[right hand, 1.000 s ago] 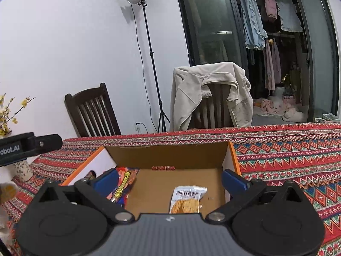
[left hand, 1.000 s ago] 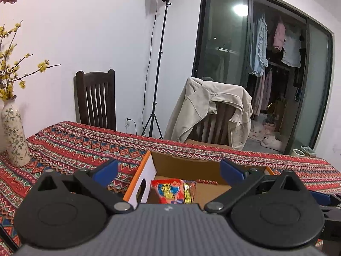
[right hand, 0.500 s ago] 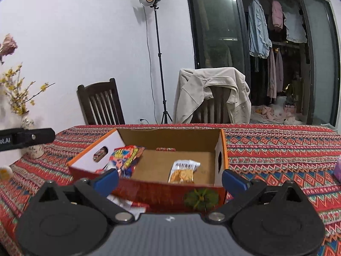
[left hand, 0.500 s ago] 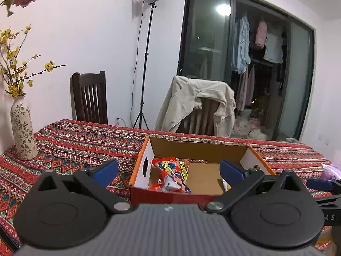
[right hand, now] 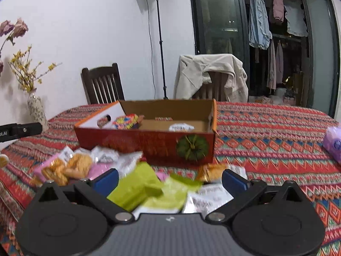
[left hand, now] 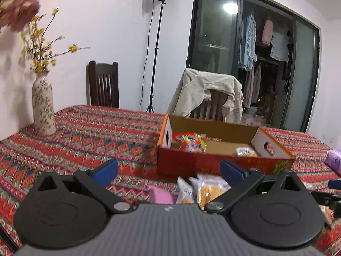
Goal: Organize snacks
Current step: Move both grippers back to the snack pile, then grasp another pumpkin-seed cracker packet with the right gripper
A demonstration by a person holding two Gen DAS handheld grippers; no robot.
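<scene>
Green packet (right hand: 136, 186) is lying between the open, empty right tongs (right hand: 169, 180), before the box (right hand: 147, 143); light, crinkly and slippery, so I am judging its middle best. Left tongs (left hand: 168, 170) are gaping too.

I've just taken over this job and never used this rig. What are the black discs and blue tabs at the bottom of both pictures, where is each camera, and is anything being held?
There is no robot arm: a person carries a two-finger gripper in each hand, with a fisheye camera on each looking forward along its fingers. The black discs and blue tabs are the gripper's own parts. One picture looks out over the left gripper, the other over the right gripper. Both are open and hold nothing. On the patterned tablecloth stands an open cardboard box with a few snack packets inside. More loose packets, including green packets, lie in front of it. A vase stands at the left and a purple pack lies at the right.
</scene>
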